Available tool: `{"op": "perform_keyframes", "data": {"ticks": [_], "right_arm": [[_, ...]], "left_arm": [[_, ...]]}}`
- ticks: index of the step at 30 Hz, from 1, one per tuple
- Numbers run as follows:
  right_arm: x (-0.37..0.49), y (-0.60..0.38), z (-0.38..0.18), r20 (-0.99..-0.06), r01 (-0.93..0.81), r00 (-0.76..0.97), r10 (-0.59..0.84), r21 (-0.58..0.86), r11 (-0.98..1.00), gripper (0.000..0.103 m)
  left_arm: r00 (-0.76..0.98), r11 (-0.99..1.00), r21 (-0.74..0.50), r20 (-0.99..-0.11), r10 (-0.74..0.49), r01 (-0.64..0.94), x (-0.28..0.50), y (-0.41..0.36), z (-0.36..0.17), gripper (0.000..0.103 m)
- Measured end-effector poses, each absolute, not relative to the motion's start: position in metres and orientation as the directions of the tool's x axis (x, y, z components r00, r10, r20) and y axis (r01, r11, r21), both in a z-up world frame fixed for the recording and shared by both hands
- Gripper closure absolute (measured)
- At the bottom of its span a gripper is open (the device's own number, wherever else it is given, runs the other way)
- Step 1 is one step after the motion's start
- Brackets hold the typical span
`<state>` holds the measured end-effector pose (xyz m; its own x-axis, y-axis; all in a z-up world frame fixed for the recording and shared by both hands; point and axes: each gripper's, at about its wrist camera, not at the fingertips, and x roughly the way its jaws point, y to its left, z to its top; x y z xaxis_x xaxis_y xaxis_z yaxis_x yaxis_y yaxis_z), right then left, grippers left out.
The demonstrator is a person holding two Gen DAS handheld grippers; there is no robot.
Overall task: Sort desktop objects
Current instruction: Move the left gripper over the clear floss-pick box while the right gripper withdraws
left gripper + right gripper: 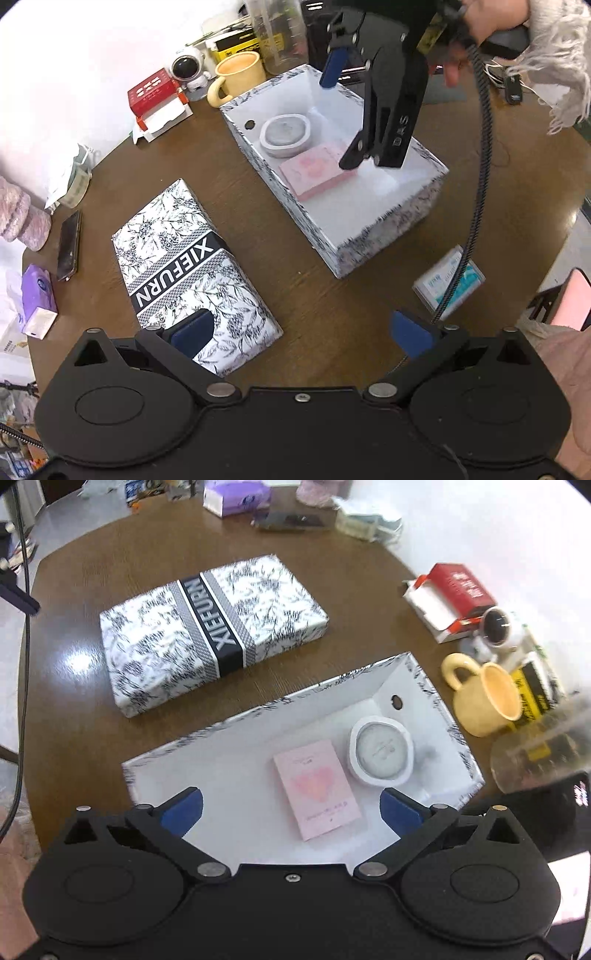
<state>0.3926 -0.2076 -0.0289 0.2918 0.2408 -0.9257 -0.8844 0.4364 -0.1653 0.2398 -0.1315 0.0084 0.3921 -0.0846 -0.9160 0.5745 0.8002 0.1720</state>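
An open patterned box [391, 236] [258, 710] with a white inside stands on the brown table. Inside it lie a pink heart card [317, 170] [317, 786] and a round white case [285, 134] [382, 755]. My right gripper [291, 808] [343, 110] hangs open over the box, with the card below it and nothing held. The box's lid [192, 269] [210, 635], marked XIEFURN, lies flat beside the box. My left gripper [301, 332] is open and empty near the lid's close end.
A yellow mug [240, 74] [487, 698], an astronaut figure [188, 70], a red box [151, 92] and a clear measuring cup [543, 746] crowd one side of the box. A phone [69, 245], a purple tissue pack [37, 299] and a blue-white packet [448, 282] lie near the table's edges.
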Motion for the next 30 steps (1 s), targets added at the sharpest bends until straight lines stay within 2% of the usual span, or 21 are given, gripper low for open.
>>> {"op": "perform_keyframes", "data": {"ticks": [12,30], "right_arm": [[0.287,-0.227,0.012,-0.891,-0.826,0.381,0.247,-0.208,0.523,0.000],[0.176,-0.262,-0.045,-0.951,-0.793,0.295,0.089,-0.192,0.579,0.000]], "left_arm": [[0.419,0.725,0.214,-0.901,-0.112,0.654,0.188,-0.125,0.012,0.000],[0.356,0.621,0.197,-0.923,-0.143,0.759,0.155,-0.151,-0.018,0.000]]}}
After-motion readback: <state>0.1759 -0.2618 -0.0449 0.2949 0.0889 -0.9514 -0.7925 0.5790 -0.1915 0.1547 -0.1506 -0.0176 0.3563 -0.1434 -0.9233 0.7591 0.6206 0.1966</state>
